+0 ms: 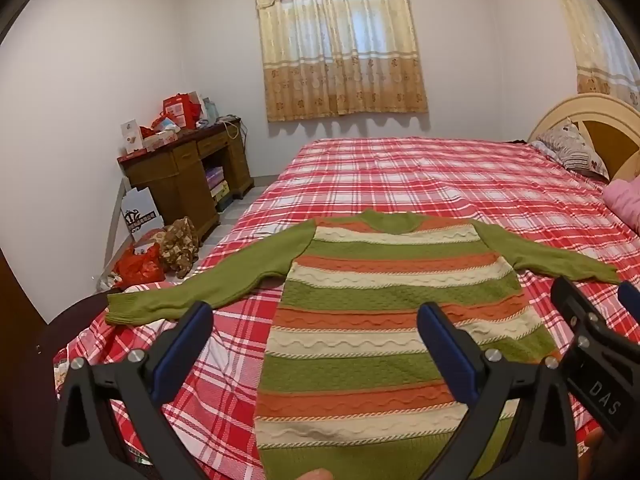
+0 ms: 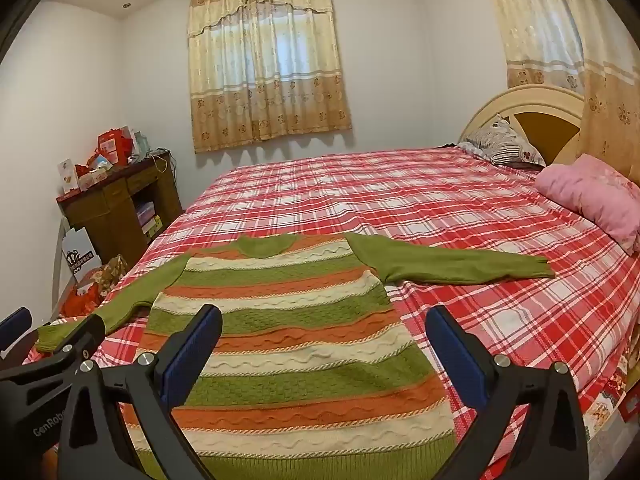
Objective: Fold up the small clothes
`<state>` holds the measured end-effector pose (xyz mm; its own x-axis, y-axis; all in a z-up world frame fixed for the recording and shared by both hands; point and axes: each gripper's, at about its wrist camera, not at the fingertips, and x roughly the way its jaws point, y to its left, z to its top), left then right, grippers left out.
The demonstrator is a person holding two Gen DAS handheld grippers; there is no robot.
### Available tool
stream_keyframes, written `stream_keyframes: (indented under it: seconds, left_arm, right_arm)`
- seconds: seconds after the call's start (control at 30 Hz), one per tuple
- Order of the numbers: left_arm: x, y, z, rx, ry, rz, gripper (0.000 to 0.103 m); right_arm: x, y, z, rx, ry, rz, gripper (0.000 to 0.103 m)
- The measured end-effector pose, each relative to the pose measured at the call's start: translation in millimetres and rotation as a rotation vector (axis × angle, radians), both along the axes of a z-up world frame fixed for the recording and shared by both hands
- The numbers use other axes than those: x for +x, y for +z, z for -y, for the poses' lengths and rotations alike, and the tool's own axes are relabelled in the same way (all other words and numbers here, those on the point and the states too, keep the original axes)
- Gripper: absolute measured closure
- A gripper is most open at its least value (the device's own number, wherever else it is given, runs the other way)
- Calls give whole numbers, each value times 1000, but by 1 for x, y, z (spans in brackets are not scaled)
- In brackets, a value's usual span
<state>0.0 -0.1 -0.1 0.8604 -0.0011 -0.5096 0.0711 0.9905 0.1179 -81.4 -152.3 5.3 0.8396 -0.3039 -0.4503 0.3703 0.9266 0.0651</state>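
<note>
The bed (image 2: pixel 400 208) fills most of the room, its red plaid sheet bare across the whole far half and out to the right edge, so there is plenty of free cloth beyond and beside the work. One striped sweater (image 1: pixel 384 320) lies flat on the near part of the bed, hem toward me, neck away, its two green sleeves spread out to either side; the left cuff sits close to the bed's left edge, while the right cuff ends well short of the pillows. Two curtains (image 2: pixel 268 64) hang on the walls. One wooden desk (image 1: pixel 188 176) stands in the far left corner, a narrow strip of floor between it and the bed. Two pillows lie by the headboard: one pink pillow (image 2: pixel 596 196), one patterned pillow (image 2: pixel 504 140).

The left gripper (image 1: pixel 316 328) hovers over the sweater's lower left side, jaws spread wide, holding nothing. The right gripper (image 2: pixel 324 332) hovers over the lower right side, equally wide and empty.
</note>
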Motion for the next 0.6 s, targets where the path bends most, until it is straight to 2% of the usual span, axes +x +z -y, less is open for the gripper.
stream_keyframes:
  seconds: [0.3, 0.6]
  left_arm:
    - [4, 0, -2, -25, 5, -24, 0]
    - [0, -2, -9, -24, 21, -2, 0]
  right_arm:
    - [1, 0, 4, 3, 0, -1, 1]
    - [1, -2, 0, 6, -5, 0, 1]
